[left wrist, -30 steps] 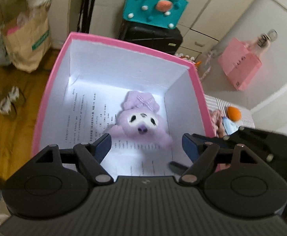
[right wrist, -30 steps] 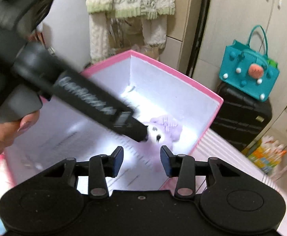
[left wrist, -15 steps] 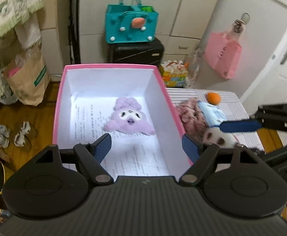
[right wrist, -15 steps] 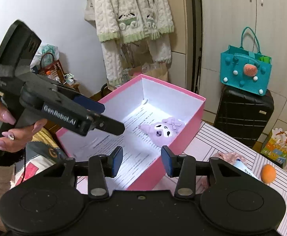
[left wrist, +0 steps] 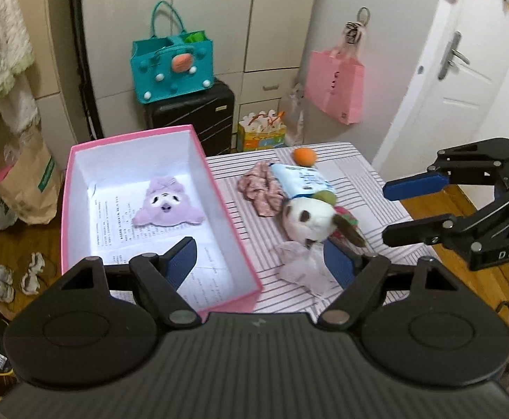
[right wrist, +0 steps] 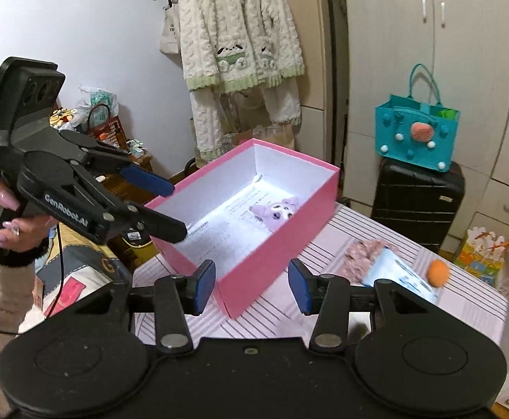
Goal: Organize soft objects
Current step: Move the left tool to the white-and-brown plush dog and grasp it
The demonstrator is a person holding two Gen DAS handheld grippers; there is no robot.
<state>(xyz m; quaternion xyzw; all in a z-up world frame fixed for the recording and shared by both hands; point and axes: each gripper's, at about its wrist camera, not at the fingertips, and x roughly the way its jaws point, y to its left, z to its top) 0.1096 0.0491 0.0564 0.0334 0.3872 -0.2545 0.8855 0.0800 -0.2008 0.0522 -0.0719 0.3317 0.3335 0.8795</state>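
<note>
The striped table (left wrist: 352, 174) took up the middle of the room, and the pink box (left wrist: 219, 188) sat on its left part, lid off, white inside with a printed sheet lining the bottom. Behind it stood a black suitcase (left wrist: 198, 115) with a teal handbag (left wrist: 172, 70) on top, and a pink shopping bag (left wrist: 334, 87) hung from the cupboard to the right.

The left gripper (left wrist: 259, 256) hovered above the near end of the box and table edge, its jaws spread wide with nothing between them. The right gripper (left wrist: 399, 209) hung off the right side of the table, jaws parted and empty as well, its fingertips pointing toward the pile of soft things.

Inside the box, toward the far end, lay the purple plush (left wrist: 167, 207), face up on the paper. On the table beside the box was the white dog plush (left wrist: 307, 218), with a crumpled clear wrapper (left wrist: 303, 265) just in front of it. Behind it lay a floral fabric scrunchie (left wrist: 259, 190), touching a pale blue packet (left wrist: 301, 181), and at the far edge sat a small orange ball (left wrist: 304, 155)
</note>
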